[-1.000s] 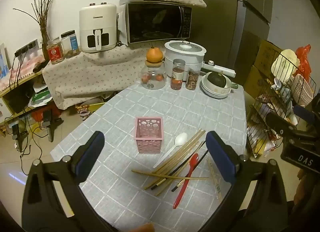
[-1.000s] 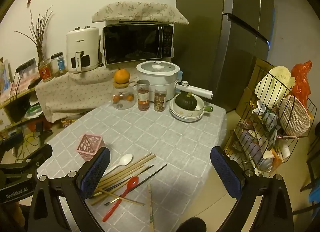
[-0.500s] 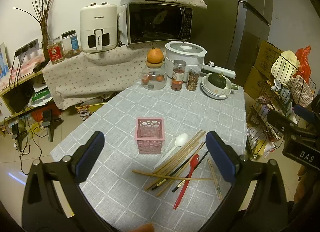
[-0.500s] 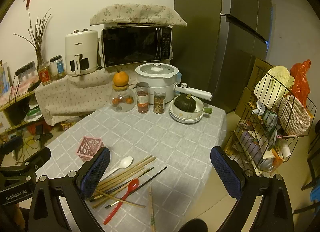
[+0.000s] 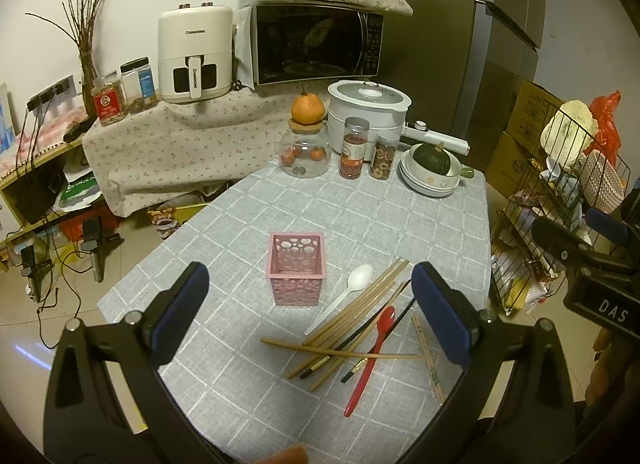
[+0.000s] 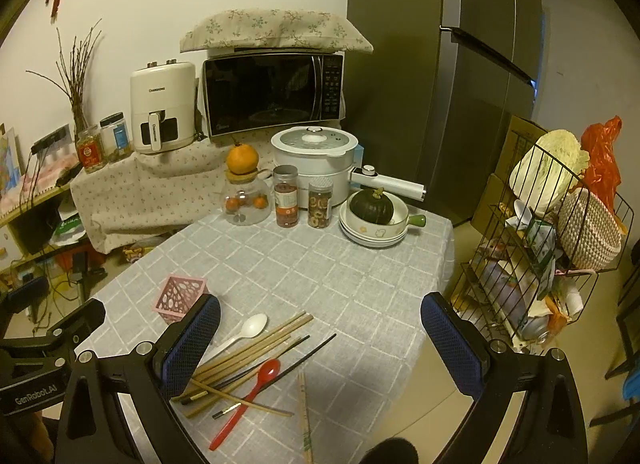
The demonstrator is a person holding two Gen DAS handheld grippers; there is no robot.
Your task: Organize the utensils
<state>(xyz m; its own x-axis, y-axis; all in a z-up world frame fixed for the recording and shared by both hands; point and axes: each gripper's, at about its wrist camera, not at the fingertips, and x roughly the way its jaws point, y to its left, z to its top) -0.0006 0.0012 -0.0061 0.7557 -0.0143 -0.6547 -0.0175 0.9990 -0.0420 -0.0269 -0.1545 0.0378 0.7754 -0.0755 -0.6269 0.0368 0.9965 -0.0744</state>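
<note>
Both grippers, left (image 5: 306,306) and right (image 6: 316,340), hover with jaws wide and empty. Chopsticks (image 5: 352,320) lie crossed at lower centre beside the pink holder (image 5: 296,274); grabbing one could scatter the rest.

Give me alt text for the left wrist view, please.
An open black two-finger left gripper hovers over a grey checked tablecloth, above an empty pink perforated square holder. Right of the holder lie a white plastic spoon, a red plastic spoon and scattered wooden and black chopsticks.
</note>
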